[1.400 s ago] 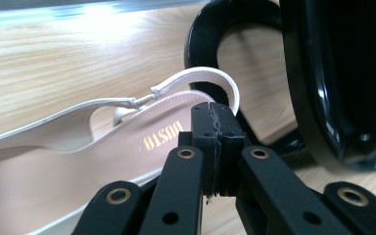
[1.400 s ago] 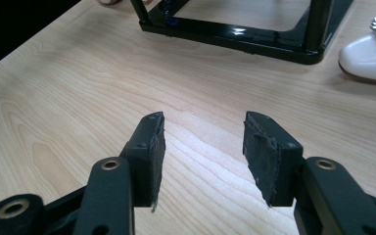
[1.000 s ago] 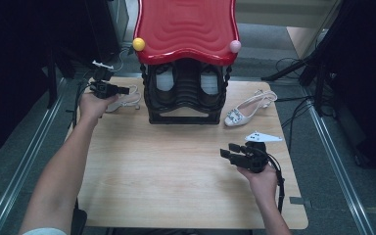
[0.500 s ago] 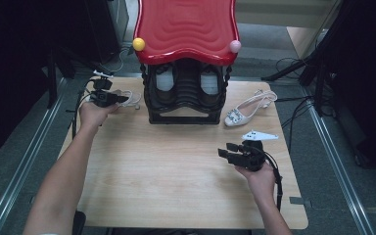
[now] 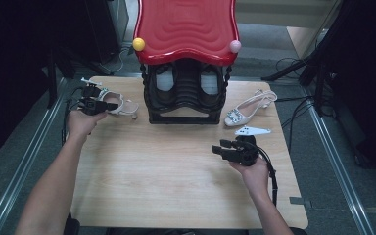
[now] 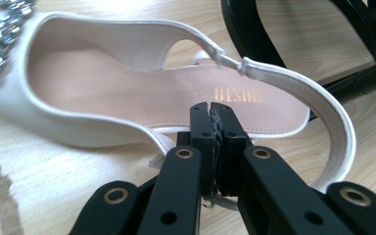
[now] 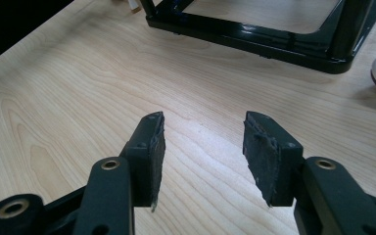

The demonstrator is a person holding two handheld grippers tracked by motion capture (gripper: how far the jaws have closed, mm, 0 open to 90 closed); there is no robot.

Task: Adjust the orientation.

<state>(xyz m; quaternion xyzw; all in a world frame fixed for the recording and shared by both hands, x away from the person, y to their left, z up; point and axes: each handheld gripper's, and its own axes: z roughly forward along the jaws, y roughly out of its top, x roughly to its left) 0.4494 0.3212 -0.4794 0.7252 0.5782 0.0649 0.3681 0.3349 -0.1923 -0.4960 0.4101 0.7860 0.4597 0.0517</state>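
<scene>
A white slingback shoe (image 5: 121,104) with a jewelled toe lies at the table's far left, beside the black shoe rack (image 5: 186,100). My left gripper (image 5: 111,105) is shut on that shoe's near side edge; in the left gripper view the jaws (image 6: 210,110) meet over the rim of the shoe (image 6: 127,88), next to its heel strap. A second white shoe (image 5: 247,110) lies right of the rack. My right gripper (image 5: 219,148) hovers open over bare wood at the right, its fingertips (image 7: 203,132) well apart with nothing between them.
The rack carries a red wavy top (image 5: 186,27) with a yellow ball (image 5: 138,44) and a pink ball (image 5: 235,46) at its corners. Its black base frame (image 7: 254,34) lies ahead of my right gripper. The wooden table (image 5: 176,171) has open room in front.
My left gripper and the shoe have shifted slightly toward the table's near-left. The right gripper has drifted a little to the left, still open.
</scene>
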